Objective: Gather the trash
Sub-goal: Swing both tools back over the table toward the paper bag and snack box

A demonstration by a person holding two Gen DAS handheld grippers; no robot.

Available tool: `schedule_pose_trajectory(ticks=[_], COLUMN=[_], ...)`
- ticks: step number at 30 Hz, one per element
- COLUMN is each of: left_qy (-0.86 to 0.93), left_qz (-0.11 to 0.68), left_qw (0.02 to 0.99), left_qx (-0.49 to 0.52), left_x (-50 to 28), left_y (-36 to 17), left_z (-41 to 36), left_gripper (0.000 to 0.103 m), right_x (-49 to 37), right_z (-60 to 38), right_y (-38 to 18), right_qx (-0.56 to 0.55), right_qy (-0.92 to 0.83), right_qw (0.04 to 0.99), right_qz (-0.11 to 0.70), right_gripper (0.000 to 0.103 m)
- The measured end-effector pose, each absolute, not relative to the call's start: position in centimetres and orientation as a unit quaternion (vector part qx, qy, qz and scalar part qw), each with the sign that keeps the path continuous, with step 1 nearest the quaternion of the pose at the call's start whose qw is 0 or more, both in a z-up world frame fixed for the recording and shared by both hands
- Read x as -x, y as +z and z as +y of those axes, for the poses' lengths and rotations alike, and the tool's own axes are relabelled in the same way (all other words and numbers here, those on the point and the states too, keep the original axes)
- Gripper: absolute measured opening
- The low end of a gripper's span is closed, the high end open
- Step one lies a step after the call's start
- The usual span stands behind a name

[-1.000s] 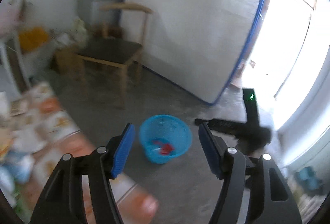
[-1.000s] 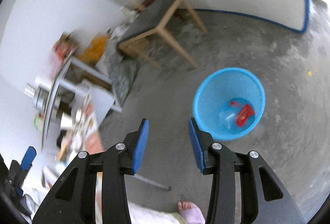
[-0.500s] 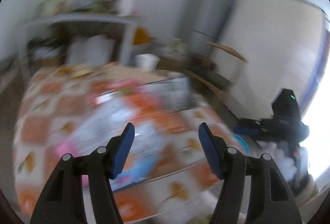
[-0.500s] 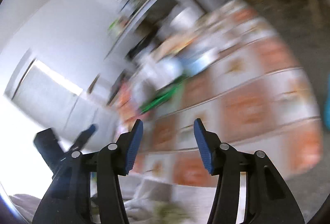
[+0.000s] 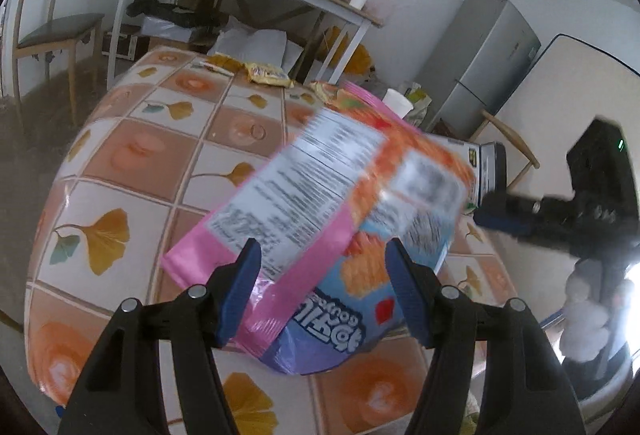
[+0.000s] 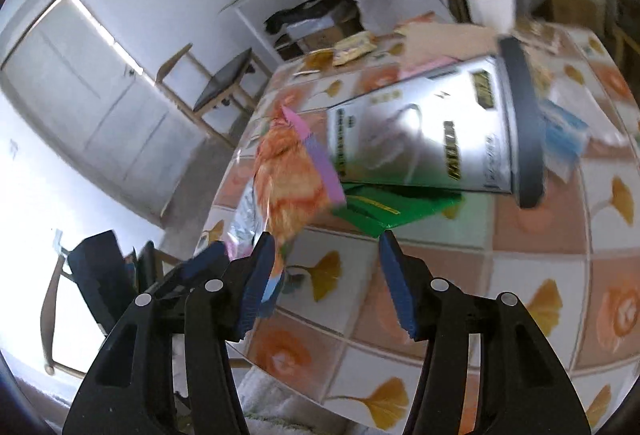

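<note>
Tiled table [image 5: 120,163], left gripper [image 5: 324,275] jaws apart over snack bag [image 5: 332,195]

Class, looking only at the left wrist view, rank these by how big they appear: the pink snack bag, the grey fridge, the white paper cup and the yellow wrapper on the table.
Largest to smallest:
1. pink snack bag, inflated by nearness to the camera
2. grey fridge
3. yellow wrapper
4. white paper cup, only slightly smaller than the wrapper, so that order is unsure
</note>
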State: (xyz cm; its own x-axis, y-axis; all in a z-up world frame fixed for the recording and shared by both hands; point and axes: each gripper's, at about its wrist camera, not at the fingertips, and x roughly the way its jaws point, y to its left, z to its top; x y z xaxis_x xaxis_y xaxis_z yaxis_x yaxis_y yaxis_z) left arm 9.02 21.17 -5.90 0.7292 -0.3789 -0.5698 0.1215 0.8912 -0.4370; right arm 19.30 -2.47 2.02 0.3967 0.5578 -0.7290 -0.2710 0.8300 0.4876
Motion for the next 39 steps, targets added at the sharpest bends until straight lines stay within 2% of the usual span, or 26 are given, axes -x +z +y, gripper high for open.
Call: schedule_pose_trajectory(ticks=[8,13,19,25,30,36,39], left_qy=[-0.131,-0.133,-0.163,-0.201,-0.203,-0.213,-0.213], left_qz=[0.331,0.309,0.284,0.274,0.287,0.329,0.379], left_qw=[0.908,0.912,0.915,0.91,0.909,0.889,0.87], left_qx=[0.219,0.233,0.236,0.238,0.224,0.238,0.232], left_x=[-8.7,-7.7,-7.7,-9.8,-12.0,-15.9,-19.7], left_y=[-6.4,-5.2,-2.8,-0.1,1.1,2.5,3.7], left_z=[23.2,23.7,22.8,20.2,17.5,17.0,17.2], left_gripper=[0.062,0.064,0.067,0.067,0.067,0.067,0.067], right_x=[-21.3,-20.0,-18.9,-20.9,-22.2,-22.9,-23.7], right_z=[1.7,1.9,-4.7,-12.4,-15.5,-17.9,-18.7], right_y=[1.2,3.9,7.6,7.4,5.1,4.3,4.3], right_qx=[-0.147,-0.152,-0.168,-0.235,-0.28,-0.289,-0.278], right_qy=[0.287,0.335,0.293,0.187,0.155,0.145,0.145], right_qw=[0.805,0.805,0.848,0.867,0.856,0.851,0.85], right_qz=[0.498,0.466,0.409,0.397,0.406,0.413,0.424], right_gripper=[0.053,0.053,0.053,0.053,0.047,0.047,0.048])
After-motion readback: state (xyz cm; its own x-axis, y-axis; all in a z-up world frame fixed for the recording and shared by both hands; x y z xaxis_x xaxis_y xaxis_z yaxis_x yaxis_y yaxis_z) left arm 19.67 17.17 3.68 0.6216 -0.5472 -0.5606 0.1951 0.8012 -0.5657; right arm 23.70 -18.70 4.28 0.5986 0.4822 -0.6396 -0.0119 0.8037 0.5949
